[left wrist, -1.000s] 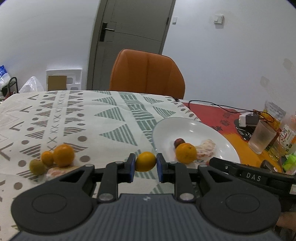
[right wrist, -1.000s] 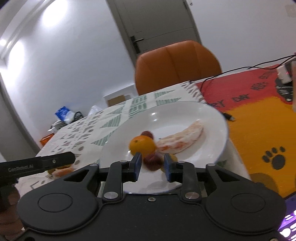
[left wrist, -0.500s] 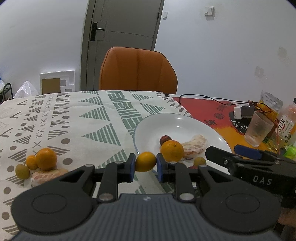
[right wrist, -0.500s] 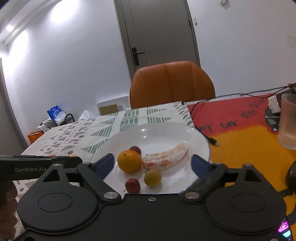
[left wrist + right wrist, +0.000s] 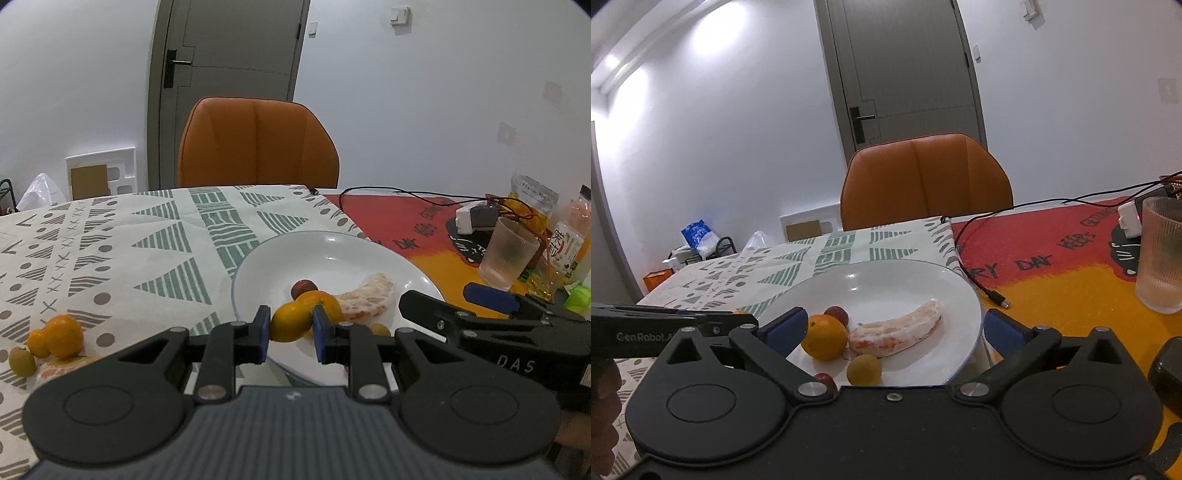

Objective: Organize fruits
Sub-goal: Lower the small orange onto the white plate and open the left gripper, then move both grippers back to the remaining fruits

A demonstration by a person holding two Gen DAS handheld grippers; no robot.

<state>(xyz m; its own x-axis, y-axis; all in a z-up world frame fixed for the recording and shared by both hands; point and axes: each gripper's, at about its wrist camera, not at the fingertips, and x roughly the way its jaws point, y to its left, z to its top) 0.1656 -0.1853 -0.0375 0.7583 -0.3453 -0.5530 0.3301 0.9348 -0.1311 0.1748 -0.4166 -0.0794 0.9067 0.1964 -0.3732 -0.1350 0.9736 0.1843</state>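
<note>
Patterned cloth [image 5: 122, 236] covers the near half of the tabletop, and the white plate [image 5: 332, 251] sits at the cloth's right edge, where a red and orange mat begins. My left gripper [image 5: 288, 328] is clenched on a small orange fruit [image 5: 290, 322], which hangs over the plate's near rim, close against the larger orange [image 5: 325, 304] already lying there. My right gripper [image 5: 892, 328] is spread wide and carries nothing, parked low over the plate's near edge. I judge the main risk to be the drop: if I let go from here, the fruit could strike the larger orange or the rim and roll back onto the cloth. The plate's near side is crowded, with a peeled citrus piece [image 5: 897, 330], a yellow-green fruit [image 5: 864, 370] and red ones, so a nudge might scatter them. My two grippers are also near each other and could collide. More fruit [image 5: 55, 336] waits near the cloth's left edge.
</note>
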